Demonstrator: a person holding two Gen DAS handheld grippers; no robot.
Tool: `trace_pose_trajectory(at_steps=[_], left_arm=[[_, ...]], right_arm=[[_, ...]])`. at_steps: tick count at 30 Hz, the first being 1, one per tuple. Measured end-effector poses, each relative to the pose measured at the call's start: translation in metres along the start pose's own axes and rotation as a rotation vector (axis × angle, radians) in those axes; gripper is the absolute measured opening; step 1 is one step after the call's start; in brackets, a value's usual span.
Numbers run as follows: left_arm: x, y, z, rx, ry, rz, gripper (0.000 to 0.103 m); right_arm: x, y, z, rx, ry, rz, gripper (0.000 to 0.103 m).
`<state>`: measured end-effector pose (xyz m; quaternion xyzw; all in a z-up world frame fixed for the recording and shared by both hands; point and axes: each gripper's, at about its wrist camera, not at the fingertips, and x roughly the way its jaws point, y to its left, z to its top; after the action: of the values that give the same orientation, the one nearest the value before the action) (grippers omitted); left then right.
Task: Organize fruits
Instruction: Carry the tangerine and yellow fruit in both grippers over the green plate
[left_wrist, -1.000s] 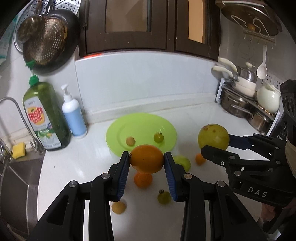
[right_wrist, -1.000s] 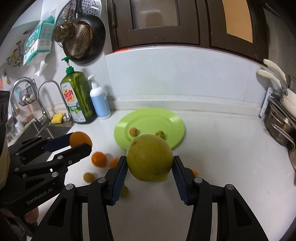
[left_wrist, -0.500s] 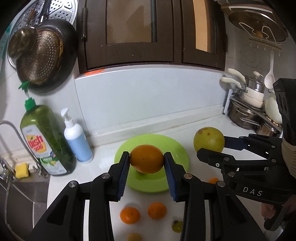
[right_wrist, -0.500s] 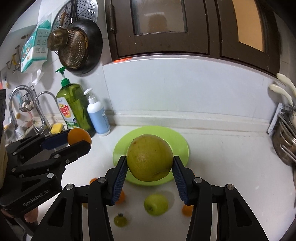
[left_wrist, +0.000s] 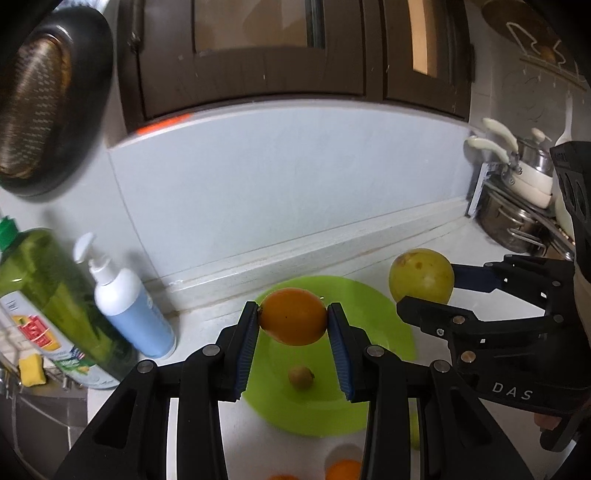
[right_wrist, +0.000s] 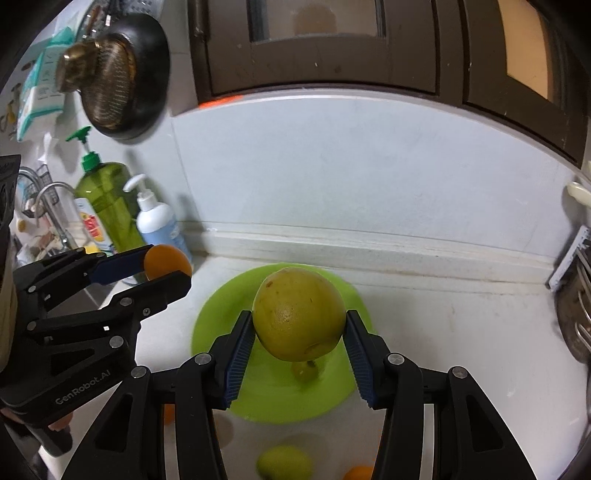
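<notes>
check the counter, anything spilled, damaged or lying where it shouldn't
Nothing spilled or broken. The oddity is loose fruit off the green plate: a green fruit and an orange sit on the counter in front of it.

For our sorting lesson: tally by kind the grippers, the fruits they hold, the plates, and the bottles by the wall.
Grippers: 2 (left gripper, right gripper)
Held fruits: 2 (orange, yellow-green fruit)
Plates: 1 (green plate)
Bottles: 2 (green soap bottle, white pump bottle)
Total: 7
</notes>
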<state>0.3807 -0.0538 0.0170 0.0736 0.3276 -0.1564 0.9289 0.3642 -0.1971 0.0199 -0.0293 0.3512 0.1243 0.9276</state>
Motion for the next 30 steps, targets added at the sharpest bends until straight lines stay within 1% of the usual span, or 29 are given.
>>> trace_pose_trajectory(at_steps=[8,14,18,20,25,30], left_arm=[[0.054,0.01,0.003,0.004,0.107,-0.029,0.037],[0.088,0.013,0.0,0.002,0.186,-0.047,0.037],[0.105,0.015,-0.004,-0.007,0.234,-0.067,0.037],[0.11,0.014,-0.006,-0.005,0.25,-0.079,0.037],[0.122,0.014,-0.012,0.003,0.288,-0.079,0.037],[0.133,0.012,-0.017,-0.001,0.325,-0.088,0.037]], right_arm=[[0.052,-0.012,0.012,0.011,0.098,-0.002,0.05],[0.086,-0.017,0.012,0.022,0.168,0.0,0.05],[0.104,-0.02,0.01,0.027,0.215,0.008,0.05],[0.108,-0.025,0.007,0.033,0.229,0.016,0.05],[0.12,-0.027,0.0,0.031,0.271,0.023,0.05],[0.125,-0.026,-0.002,0.022,0.286,0.019,0.05]])
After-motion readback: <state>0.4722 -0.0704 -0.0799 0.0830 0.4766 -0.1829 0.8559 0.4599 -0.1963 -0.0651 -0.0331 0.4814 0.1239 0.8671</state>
